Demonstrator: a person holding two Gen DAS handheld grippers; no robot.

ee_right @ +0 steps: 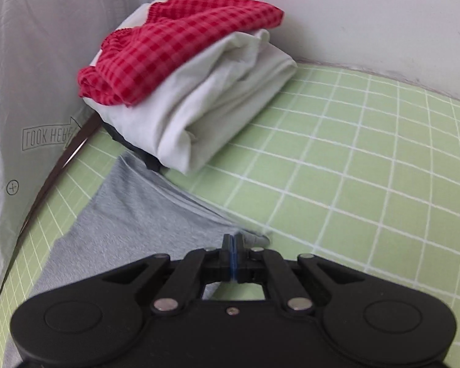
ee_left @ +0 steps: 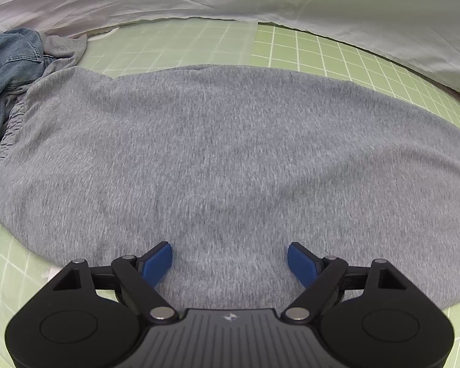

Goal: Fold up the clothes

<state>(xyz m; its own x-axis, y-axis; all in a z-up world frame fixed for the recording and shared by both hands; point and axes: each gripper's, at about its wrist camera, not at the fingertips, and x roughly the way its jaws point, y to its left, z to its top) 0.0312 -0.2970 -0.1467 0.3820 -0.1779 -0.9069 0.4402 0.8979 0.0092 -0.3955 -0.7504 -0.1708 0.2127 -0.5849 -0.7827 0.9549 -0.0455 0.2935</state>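
- The left gripper [ee_left: 230,259] hovers with fingers spread wide, the grey garment [ee_left: 230,159] lying flat beneath and ahead of them.
- The right gripper [ee_right: 233,240] has its fingers pinched on the grey garment's edge [ee_right: 254,236], cloth trailing left.

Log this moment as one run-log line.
left gripper open over grey garment | right gripper shut on grey garment edge | folded stack beyond

Showing bright, even, soft light with faint shadows; bending grid lines hard toward dark fisheye corners; blurring slightly across the red cloth [ee_right: 181,49].
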